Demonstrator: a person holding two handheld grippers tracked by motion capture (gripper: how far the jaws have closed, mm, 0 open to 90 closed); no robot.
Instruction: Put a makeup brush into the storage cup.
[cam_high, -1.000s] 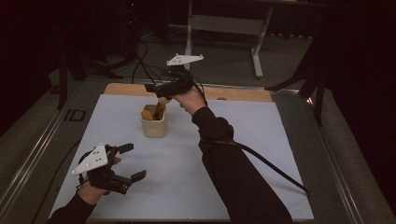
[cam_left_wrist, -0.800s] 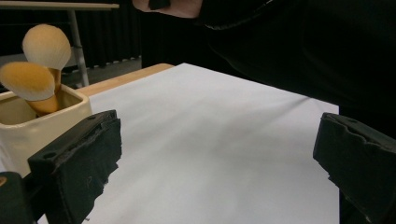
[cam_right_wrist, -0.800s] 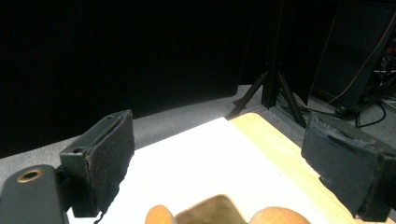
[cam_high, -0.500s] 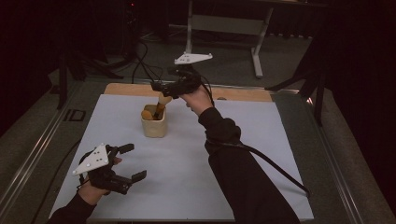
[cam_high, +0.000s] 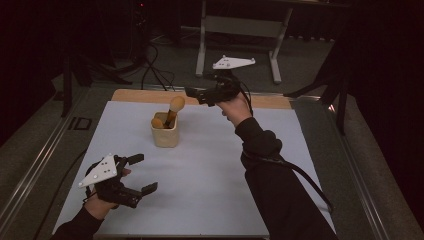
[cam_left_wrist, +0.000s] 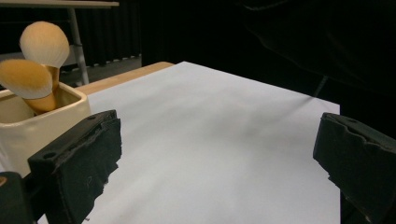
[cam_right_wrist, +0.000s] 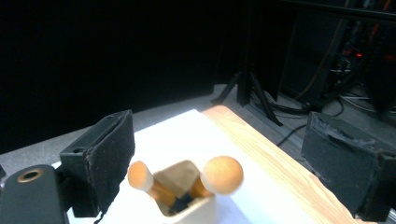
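Our right gripper (cam_high: 192, 93) hangs in the air with its jaws wide apart and nothing between them, just at two o'clock of the cream cup (cam_high: 165, 136). Our left gripper (cam_high: 142, 173) rests low on the white mat (cam_high: 210, 170) at about seven o'clock from the cup, also spread wide and empty. The cup stands upright toward the mat's far side, holding two round-headed makeup brushes: the taller brush (cam_high: 176, 104) leans toward the right gripper, the shorter brush (cam_high: 157, 123) sits beside it. We judge both brushes are already stowed, and little appears left beyond drawing the hands away.
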